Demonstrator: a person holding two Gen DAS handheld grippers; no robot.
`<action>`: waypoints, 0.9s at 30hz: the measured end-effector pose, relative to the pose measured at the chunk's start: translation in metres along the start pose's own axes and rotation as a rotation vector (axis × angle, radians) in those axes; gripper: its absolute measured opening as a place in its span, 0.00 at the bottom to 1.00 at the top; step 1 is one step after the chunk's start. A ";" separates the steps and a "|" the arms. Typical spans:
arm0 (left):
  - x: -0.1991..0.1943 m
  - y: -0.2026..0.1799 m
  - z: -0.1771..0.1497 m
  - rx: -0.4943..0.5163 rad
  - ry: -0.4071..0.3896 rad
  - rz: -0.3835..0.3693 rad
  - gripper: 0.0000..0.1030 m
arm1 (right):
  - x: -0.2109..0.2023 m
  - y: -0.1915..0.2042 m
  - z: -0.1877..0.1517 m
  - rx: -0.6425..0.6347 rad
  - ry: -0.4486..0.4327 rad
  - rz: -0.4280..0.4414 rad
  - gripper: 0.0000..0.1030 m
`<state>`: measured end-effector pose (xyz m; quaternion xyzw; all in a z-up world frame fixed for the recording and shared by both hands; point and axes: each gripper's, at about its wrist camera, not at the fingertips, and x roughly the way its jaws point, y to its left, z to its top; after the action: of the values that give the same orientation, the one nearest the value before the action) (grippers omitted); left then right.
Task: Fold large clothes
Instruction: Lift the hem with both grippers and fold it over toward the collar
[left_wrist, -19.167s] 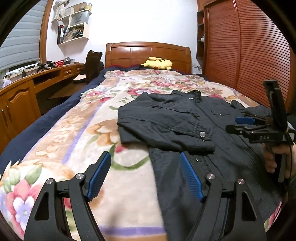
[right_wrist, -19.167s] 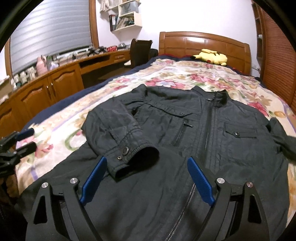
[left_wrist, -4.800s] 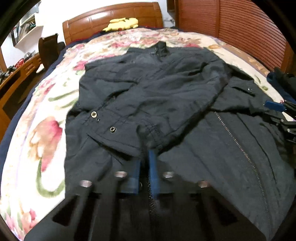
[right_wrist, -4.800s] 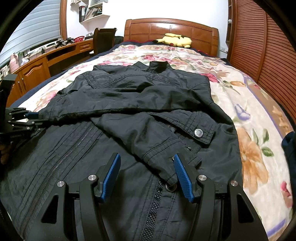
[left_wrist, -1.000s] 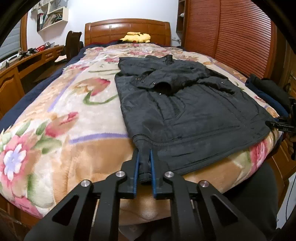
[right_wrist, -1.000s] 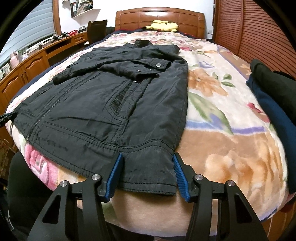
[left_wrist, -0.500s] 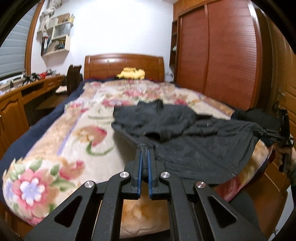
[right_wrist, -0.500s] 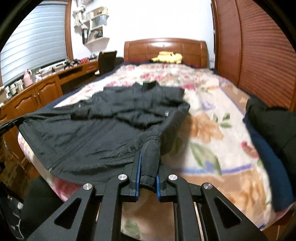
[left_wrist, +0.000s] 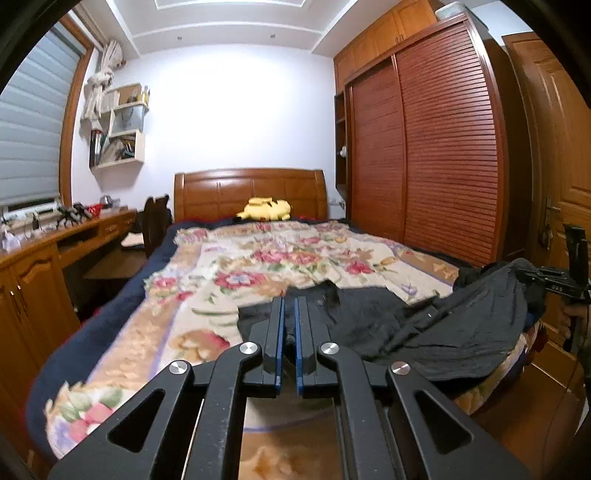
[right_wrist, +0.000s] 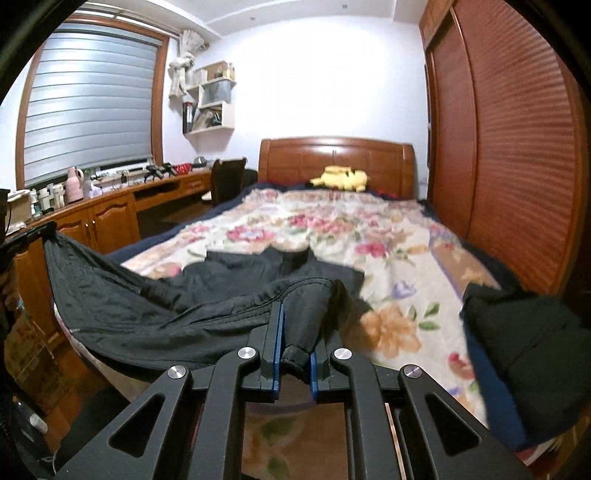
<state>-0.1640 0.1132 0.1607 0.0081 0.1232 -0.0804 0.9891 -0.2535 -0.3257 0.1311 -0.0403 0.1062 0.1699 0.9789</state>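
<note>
The jacket (left_wrist: 424, 325) hem is hidden between the left gripper (left_wrist: 289, 328) pads, and its near corner is covered by the right gripper (right_wrist: 295, 332). The collar end is blurred in both views. The hand (left_wrist: 574, 317) is cut off by the right edge. The folded pile (right_wrist: 524, 347) is cut off at the edge.

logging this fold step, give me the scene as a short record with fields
garment: black zip-up jacket, hem raised off the bed, collar end on the blanket
surface: bed with floral blanket
left claw: shut on the jacket's hem corner
right claw: shut on the other hem corner, rolled edge between the blue pads
beside: dark folded clothes pile at the bed's right edge
far end: yellow plush toy by the wooden headboard
</note>
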 end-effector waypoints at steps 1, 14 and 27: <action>-0.002 -0.001 0.002 0.004 -0.007 0.002 0.05 | -0.002 -0.003 0.001 -0.006 -0.010 0.000 0.10; -0.034 -0.001 0.039 0.034 -0.116 0.029 0.05 | -0.025 0.005 0.008 -0.086 -0.100 -0.009 0.09; 0.036 0.015 0.024 0.030 -0.041 0.108 0.05 | 0.020 -0.009 -0.012 -0.052 -0.087 -0.018 0.09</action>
<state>-0.1208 0.1214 0.1753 0.0280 0.1011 -0.0290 0.9941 -0.2348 -0.3288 0.1154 -0.0594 0.0585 0.1652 0.9827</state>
